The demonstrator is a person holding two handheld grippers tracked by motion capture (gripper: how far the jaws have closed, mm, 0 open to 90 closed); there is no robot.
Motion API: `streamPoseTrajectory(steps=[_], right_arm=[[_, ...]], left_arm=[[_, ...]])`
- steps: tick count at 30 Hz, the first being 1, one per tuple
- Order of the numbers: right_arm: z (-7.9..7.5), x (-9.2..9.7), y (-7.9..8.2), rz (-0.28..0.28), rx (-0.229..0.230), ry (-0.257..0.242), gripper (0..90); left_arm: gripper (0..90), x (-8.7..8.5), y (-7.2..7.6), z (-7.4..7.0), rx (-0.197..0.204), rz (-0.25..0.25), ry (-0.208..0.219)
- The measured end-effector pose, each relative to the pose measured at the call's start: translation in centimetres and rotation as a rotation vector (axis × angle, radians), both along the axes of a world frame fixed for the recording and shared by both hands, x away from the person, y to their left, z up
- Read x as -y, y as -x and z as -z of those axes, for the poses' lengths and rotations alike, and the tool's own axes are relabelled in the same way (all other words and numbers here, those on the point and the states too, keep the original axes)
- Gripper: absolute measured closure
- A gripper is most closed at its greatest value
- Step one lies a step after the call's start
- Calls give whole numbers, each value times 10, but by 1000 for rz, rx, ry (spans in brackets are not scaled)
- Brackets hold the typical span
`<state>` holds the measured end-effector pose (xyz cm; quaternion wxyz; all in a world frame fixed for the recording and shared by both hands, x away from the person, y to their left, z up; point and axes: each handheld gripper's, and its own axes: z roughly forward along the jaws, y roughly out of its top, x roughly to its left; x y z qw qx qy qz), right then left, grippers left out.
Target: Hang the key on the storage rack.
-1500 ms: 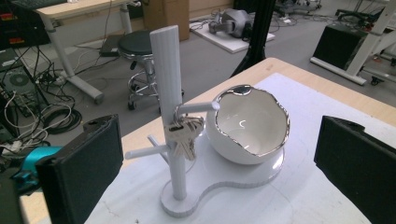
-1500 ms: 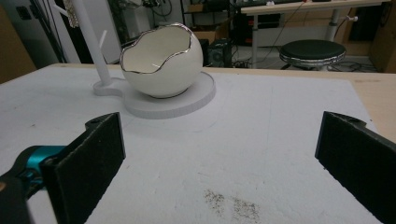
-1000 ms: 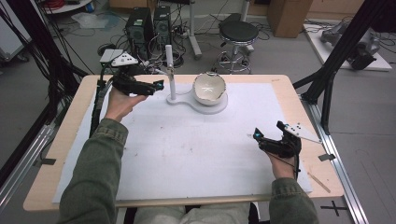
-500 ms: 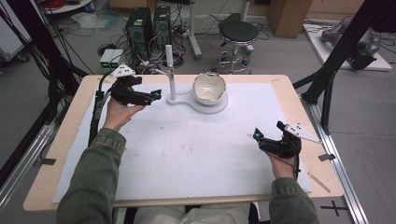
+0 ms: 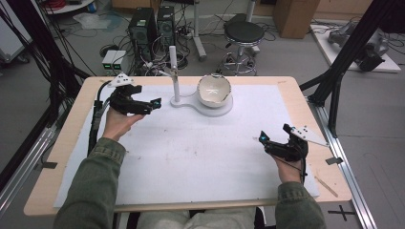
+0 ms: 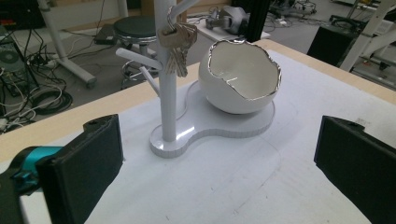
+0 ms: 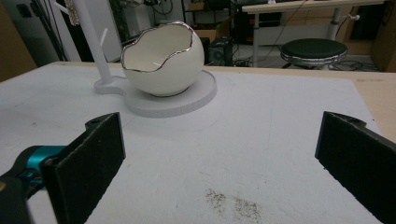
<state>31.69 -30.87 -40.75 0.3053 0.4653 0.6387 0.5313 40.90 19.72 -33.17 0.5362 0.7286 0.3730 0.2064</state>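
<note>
White sheet (image 5: 200, 152): covers the wooden table (image 5: 305, 100); I see faint smudges near my side.
Right gripper (image 5: 267, 141): nearest me, low on the right of the sheet, jaws spread wide with nothing between them, pointing toward the stand.
Left gripper (image 5: 154, 104): farther up on the left, jaws also wide apart and empty, aimed at the post.
Keys (image 6: 176, 46): 1 bunch hanging high on the white post (image 6: 167, 84), off a side peg.
Stand base (image 6: 219, 128): white, figure-of-8 plate at the far middle of the sheet, carrying post and bowl.
Eggshell bowl (image 6: 240, 77): white with a silvery jagged rim, sitting on the wider end, to the post's right in the high view.
Key relation: my guess is the keys are the target. They lie straight ahead of the left gripper and above jaw height, hanging vertically; the left hand is clearly nearer, the right well apart.
Beyond: stool (image 5: 243, 33), computer towers (image 5: 153, 24), cables on the floor.
</note>
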Motion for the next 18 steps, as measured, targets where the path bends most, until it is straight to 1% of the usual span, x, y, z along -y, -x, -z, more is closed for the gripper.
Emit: streamPoseTrajectory(steps=[2,7,14,15,16,17,18], right_arm=[[0,0,0,-3,-3,0,5],[0,-1,-1,-8,-2,5,5],[0,-1,0,-6,1,3,5],[0,-1,0,-6,2,5,5],[0,-1,-1,-6,3,6,5],[0,-1,-1,-7,3,7,5],[0,-1,-1,-7,2,5,5]], left_arm=[[16,0,4,3,9,0,-3],[17,-3,11,7,7,-1,-13],[17,-14,20,14,9,-31,0],[16,-16,22,15,9,-33,-5],[16,-18,23,16,10,-38,-21],[16,-20,25,17,23,-48,-33],[16,-22,27,18,24,-53,-33]])
